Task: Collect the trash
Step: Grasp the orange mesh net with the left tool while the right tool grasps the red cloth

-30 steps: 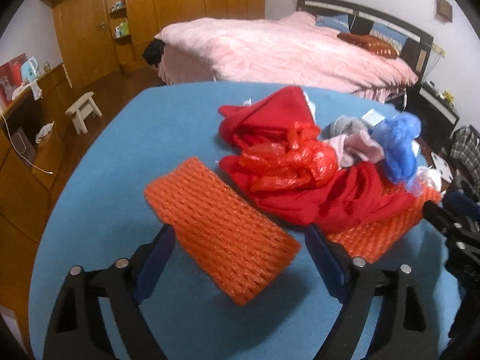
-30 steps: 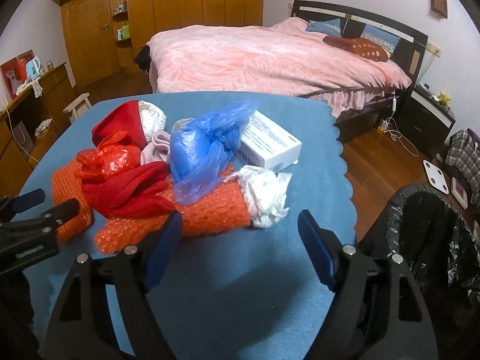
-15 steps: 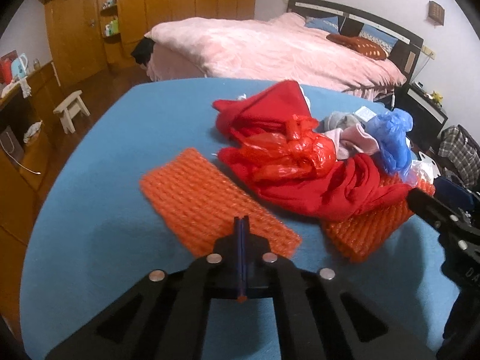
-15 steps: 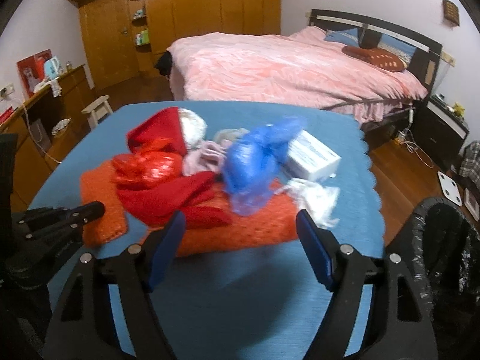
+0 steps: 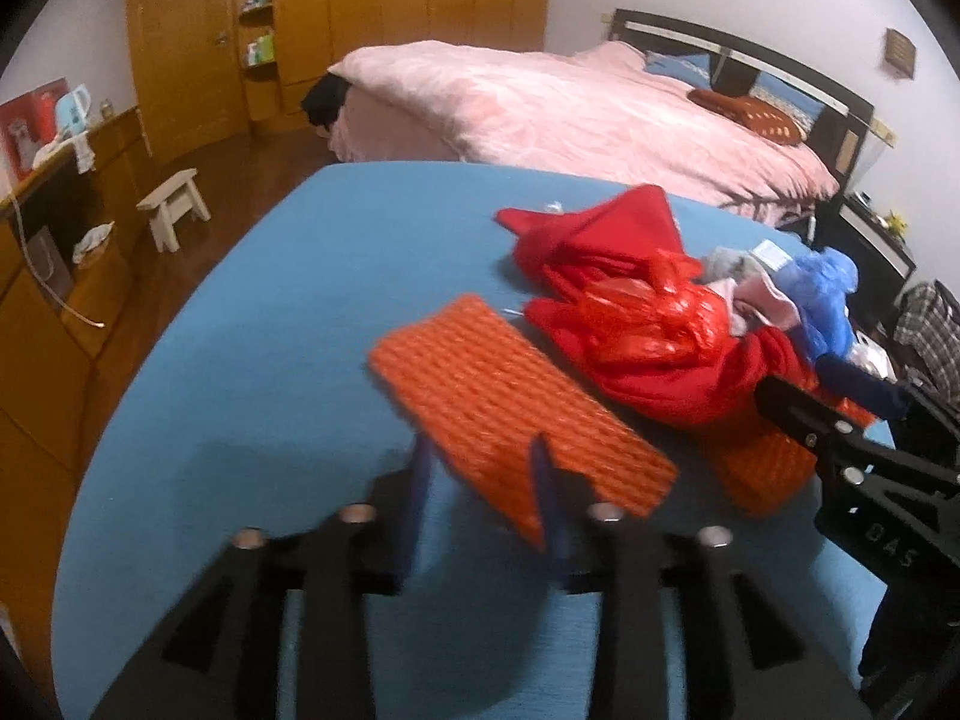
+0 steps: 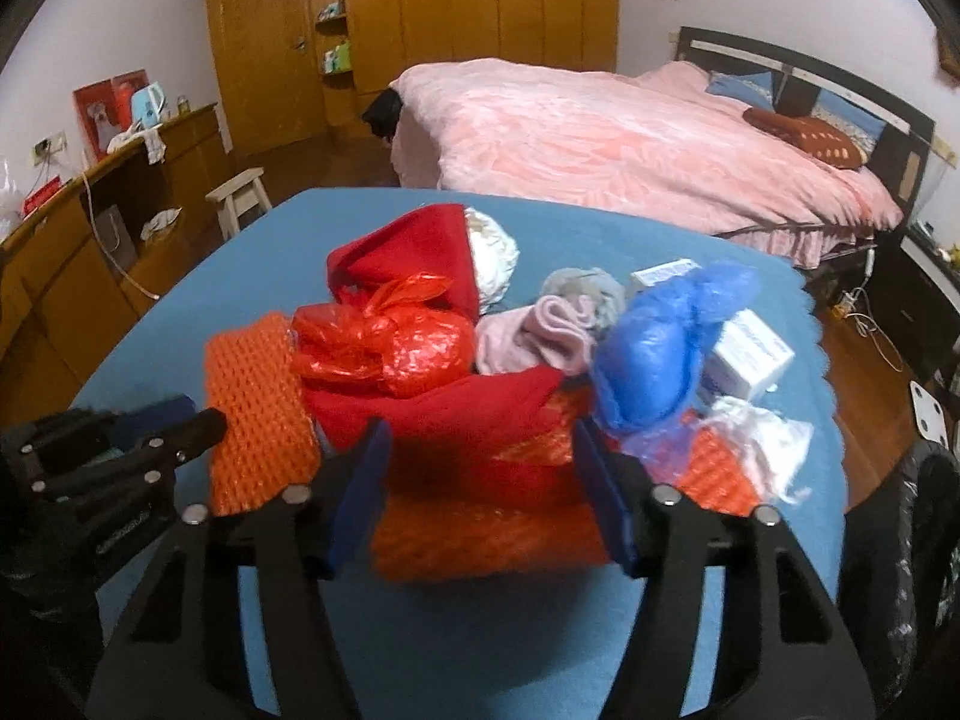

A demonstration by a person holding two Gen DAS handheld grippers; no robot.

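Observation:
A heap of trash lies on the blue table (image 5: 252, 312): an orange foam net (image 5: 504, 414), a red plastic bag (image 5: 648, 324), red cloth (image 5: 606, 234), a blue plastic bag (image 6: 654, 348), a white box (image 6: 744, 354) and a second orange net (image 6: 510, 528). My left gripper (image 5: 480, 480) is partly open, its fingers either side of the near end of the first orange net. My right gripper (image 6: 480, 480) is open, its fingers astride the red cloth and second orange net. The first net also shows in the right wrist view (image 6: 258, 408).
A black trash bag (image 6: 906, 570) hangs open at the table's right edge. A pink bed (image 5: 570, 114) stands beyond the table. A white stool (image 5: 174, 204) and wooden cabinets (image 5: 60, 252) are on the left.
My left gripper was open, shut half a second ago, and now stands partly open around the orange net's end. My right gripper has moved left and forward over the heap, narrowing a little.

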